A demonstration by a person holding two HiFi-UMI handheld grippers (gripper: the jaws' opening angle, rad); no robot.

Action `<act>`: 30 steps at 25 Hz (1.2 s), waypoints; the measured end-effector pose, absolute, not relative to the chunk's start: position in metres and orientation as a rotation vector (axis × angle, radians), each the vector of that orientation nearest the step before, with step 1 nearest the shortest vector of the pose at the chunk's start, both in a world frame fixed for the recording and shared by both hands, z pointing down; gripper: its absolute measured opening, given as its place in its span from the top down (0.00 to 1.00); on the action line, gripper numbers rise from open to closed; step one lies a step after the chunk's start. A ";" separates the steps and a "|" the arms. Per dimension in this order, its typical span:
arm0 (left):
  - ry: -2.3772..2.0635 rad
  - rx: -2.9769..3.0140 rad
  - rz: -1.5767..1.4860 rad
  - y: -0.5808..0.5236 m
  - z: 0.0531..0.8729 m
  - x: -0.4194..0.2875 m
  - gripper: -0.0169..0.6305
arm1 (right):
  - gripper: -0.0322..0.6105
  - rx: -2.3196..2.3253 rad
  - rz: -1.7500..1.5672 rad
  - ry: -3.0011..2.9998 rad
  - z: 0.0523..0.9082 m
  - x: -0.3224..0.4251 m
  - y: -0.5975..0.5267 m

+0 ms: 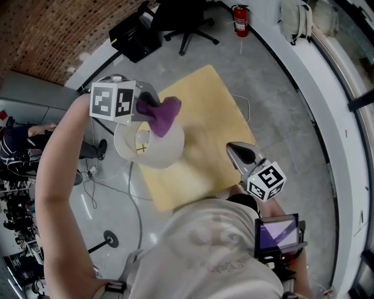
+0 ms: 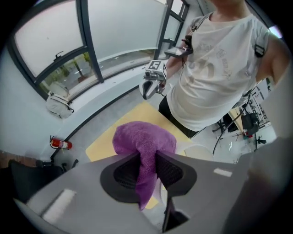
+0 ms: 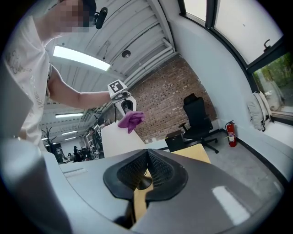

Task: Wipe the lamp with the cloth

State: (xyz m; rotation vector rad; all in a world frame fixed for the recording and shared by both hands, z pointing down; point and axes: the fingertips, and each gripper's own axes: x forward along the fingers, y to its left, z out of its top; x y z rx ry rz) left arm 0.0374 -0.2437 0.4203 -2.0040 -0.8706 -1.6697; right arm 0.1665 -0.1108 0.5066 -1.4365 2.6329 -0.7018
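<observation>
The purple cloth [image 1: 165, 114] hangs bunched just above the rim of the white lampshade [image 1: 149, 147], and my left gripper [image 1: 153, 110] is shut on it, pointing steeply down. In the left gripper view the cloth [image 2: 144, 141] fills the gap between the jaws, with a sliver of the lampshade [image 2: 201, 151] beyond. My right gripper [image 1: 232, 148] is held level over the near right part of the yellow table [image 1: 204, 105], apart from the lamp. Its pads meet at the tips [image 3: 147, 152] with nothing between them. From there the lampshade [image 3: 118, 139] and cloth [image 3: 130, 119] show ahead.
A black office chair [image 1: 187, 17], a red fire extinguisher [image 1: 241, 20] and a black case [image 1: 134, 38] stand on the floor beyond the table. Cables and a round stand base [image 1: 110, 238] lie at the left. A small screen [image 1: 279, 230] hangs at the person's waist.
</observation>
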 end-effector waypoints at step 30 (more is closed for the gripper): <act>-0.423 -1.803 -1.631 -0.215 0.412 0.061 0.83 | 0.93 -1.275 -0.719 2.682 0.522 0.175 -0.118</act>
